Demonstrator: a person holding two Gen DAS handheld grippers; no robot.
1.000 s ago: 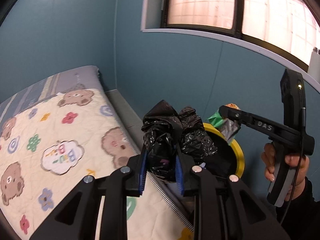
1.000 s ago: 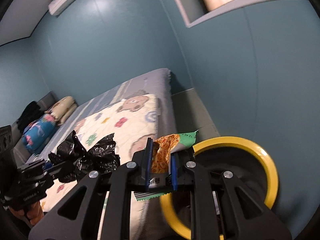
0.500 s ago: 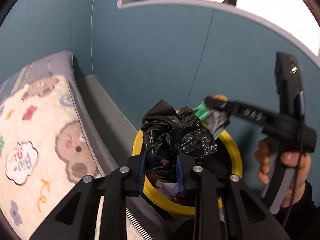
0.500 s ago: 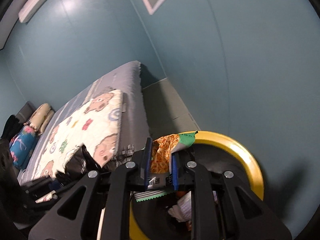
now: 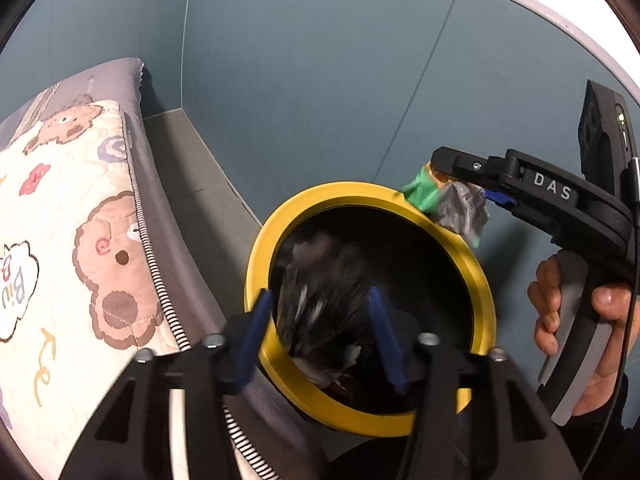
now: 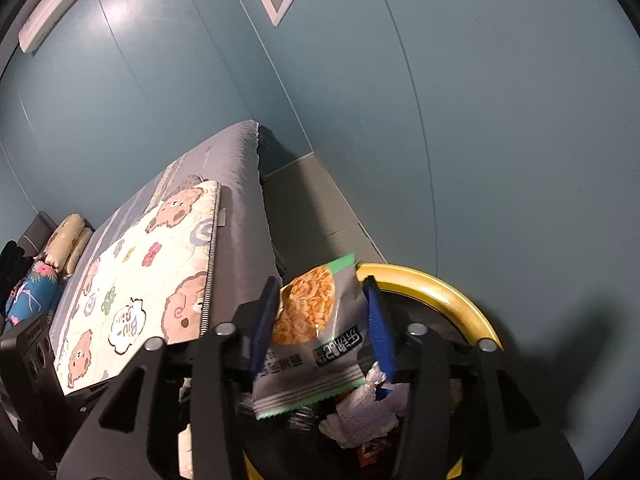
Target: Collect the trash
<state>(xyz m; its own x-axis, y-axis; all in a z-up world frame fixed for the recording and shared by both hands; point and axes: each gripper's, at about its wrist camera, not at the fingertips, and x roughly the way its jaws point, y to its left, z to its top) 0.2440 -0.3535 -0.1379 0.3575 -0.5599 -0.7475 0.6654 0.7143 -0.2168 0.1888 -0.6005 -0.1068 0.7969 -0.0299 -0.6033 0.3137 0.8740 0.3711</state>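
The bin, black inside with a yellow rim (image 5: 280, 216), stands between the bed and the blue wall. My left gripper (image 5: 320, 295) hovers over its mouth with its jaws opening. The crumpled black plastic bag (image 5: 326, 320) is a blur between the blue pads, which stand clear of it. My right gripper (image 6: 322, 290) is over the bin's far rim (image 6: 440, 288), jaws also opening. The orange, grey and green snack packet (image 6: 316, 328) has sprung flat between its pads and looks loose. In the left wrist view that packet (image 5: 444, 204) hangs at the right gripper (image 5: 460, 184) tip.
A bed with a bear-print quilt (image 5: 60, 240) lies left of the bin, with a grey floor strip (image 5: 192, 168) along the wall. White crumpled paper (image 6: 360, 408) lies in the bin. Pillows (image 6: 64, 240) sit at the bed's far end. A hand (image 5: 576, 320) grips the right handle.
Both grippers dropped toward the bin and their jaws spread. The black bag slipped from the left pads and blurs downward. The snack packet unfolded between the right pads.
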